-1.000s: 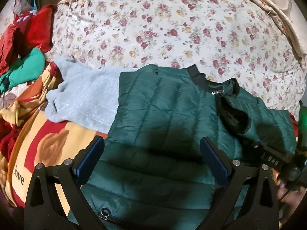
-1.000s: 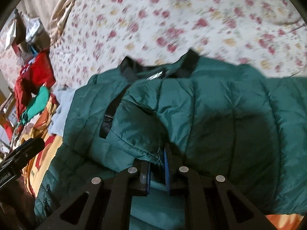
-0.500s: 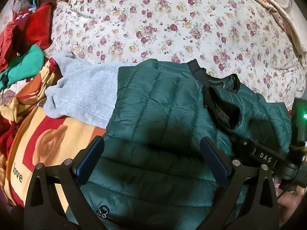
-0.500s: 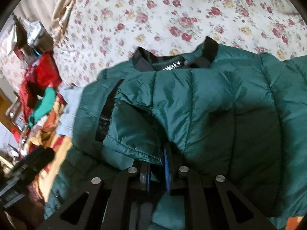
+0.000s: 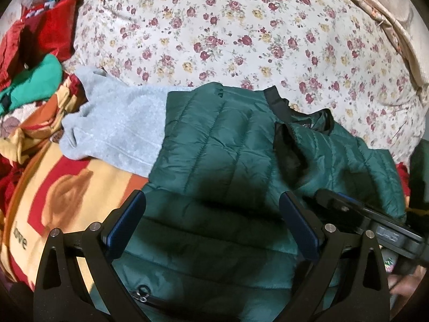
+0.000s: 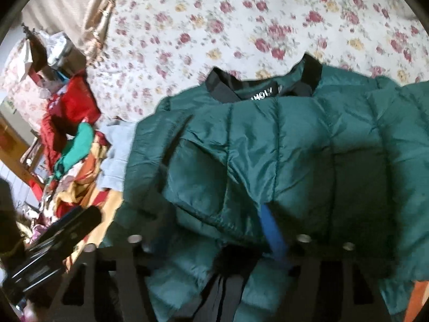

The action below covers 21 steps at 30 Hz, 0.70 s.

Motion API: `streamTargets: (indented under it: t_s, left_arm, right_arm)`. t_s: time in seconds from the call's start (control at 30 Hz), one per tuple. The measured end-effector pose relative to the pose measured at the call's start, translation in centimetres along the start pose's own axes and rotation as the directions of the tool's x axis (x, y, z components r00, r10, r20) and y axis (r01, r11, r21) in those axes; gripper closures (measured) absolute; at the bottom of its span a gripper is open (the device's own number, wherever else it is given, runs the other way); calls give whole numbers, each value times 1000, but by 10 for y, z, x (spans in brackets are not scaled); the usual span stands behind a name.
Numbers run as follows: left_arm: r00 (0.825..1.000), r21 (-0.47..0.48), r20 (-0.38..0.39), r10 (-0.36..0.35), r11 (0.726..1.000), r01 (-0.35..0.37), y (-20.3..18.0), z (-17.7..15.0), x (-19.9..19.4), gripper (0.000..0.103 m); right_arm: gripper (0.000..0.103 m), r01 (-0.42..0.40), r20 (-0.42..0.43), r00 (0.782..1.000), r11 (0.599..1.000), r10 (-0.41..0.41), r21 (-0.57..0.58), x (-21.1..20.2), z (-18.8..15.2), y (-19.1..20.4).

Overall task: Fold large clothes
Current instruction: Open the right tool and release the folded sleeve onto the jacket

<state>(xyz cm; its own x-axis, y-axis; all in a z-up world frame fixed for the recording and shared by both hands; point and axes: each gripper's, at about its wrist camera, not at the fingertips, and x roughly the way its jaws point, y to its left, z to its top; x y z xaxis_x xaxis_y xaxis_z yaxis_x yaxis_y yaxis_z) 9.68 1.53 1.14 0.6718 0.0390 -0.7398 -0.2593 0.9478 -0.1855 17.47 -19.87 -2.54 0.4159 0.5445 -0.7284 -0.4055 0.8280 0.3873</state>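
Observation:
A dark green quilted jacket [image 5: 214, 145] with a black collar lies front up on the bed, its right side folded in over the chest [image 6: 308, 147]. My left gripper [image 5: 211, 201] hangs open just above the jacket's lower half, and nothing is between its blue pads. My right gripper [image 6: 214, 222] is at the edge of the folded-in part, and its jaws are opening. The fold's hem lies loosely between them. One blue pad [image 6: 270, 228] shows, while the other finger is hidden by the fabric.
A grey fleece garment [image 5: 115, 126] lies partly under the jacket's left side. Beyond is the floral bedspread [image 5: 241, 26]. A heap of red and green clothes [image 5: 32, 80] sits at the far left, on an orange and yellow blanket [image 5: 67, 193].
The right gripper's jaws, shut on the jacket's fold in both earlier frames, now stand apart. That gripper has drawn back slightly. The left gripper has stayed open and in place.

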Motion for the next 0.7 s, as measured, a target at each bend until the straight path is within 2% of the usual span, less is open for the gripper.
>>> streamTargets:
  t_s: [0.17, 0.27, 0.37, 0.43, 0.7]
  left_arm:
    - [996, -67, -1, -90, 994, 90, -1, 4, 2, 3]
    - [990, -113, -10, -143, 984, 141, -4, 8, 8, 3]
    - [984, -112, -47, -175, 979, 168, -16, 12, 19, 3]
    - [979, -102, -67, -194, 977, 186, -28, 13, 27, 3]
    - [978, -13, -114, -175, 985, 174, -74, 15, 66, 4]
  right_arm:
    - [36, 19, 55, 998, 1000, -18, -18, -46, 2, -5]
    - [36, 72, 96, 993, 997, -69, -24, -71, 3, -16]
    - [36, 158, 124, 980, 987, -155, -16, -96, 2, -33]
    - [36, 188, 141, 972, 982, -186, 3, -110, 1, -47]
    - [36, 251, 198, 940, 955, -279, 156, -155, -10, -108]
